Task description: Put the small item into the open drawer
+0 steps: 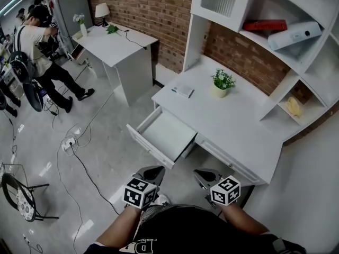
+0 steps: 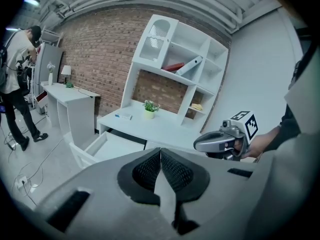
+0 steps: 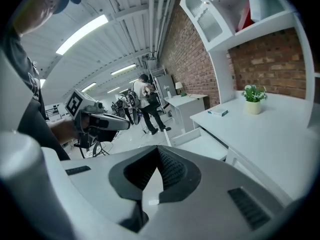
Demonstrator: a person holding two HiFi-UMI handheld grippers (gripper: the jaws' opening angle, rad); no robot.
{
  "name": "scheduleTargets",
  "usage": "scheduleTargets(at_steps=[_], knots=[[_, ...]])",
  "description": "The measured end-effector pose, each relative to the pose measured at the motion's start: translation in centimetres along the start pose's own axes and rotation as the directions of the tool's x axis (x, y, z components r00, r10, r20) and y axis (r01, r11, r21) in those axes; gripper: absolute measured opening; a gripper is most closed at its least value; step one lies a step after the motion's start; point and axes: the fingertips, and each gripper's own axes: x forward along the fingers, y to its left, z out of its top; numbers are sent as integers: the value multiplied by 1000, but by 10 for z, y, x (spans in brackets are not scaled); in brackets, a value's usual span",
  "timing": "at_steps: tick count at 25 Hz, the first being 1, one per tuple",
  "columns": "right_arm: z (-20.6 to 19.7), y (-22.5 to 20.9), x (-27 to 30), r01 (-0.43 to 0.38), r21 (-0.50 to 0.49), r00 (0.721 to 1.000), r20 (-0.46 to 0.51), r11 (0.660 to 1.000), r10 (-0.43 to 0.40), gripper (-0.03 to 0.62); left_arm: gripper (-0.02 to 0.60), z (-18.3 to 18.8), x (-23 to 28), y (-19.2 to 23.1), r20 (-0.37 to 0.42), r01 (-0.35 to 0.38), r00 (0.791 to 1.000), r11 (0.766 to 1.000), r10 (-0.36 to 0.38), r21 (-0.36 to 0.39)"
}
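A white desk stands ahead with its left drawer pulled out and nothing visible inside. A small flat blue-and-white box lies on the desktop's far left, beside a potted plant. My left gripper and right gripper hover side by side short of the desk, below the drawer in the head view. Both are shut with nothing between the jaws. The left gripper view shows its closed jaws, the drawer and the box. The right gripper view shows the drawer and the box.
A shelf unit over the desk holds a red book, a white roll and a yellow object. A second white desk stands back left. People stand at far left. Cables and a power strip lie on the floor by a chair.
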Motion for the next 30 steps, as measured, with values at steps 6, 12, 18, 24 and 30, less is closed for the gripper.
scheduleTargets(at_steps=[6,12,18,24,30], knots=[[18,-10,38,14,-11,1000,-16,1000,-14,5,18,13,4,41,12,1,1000,1000,-1,0],[29,-16,59,27,-11,999,-27,1000,-27,5,18,16,9,65,-1,11,1000,1000,-11,-13],[33,-22,65,39,-16,998,-44,999,-40,5,18,14,11,75,-5,18,1000,1000,-18,-22],[44,-29,66,41,-36,999,-32,999,-42,5,18,14,13,83,-8,3,1000,1000,-4,-26],[53,-51,79,17,-50,999,-35,999,-19,5,18,20,25,87,-8,-27,1000,999,26,-32]])
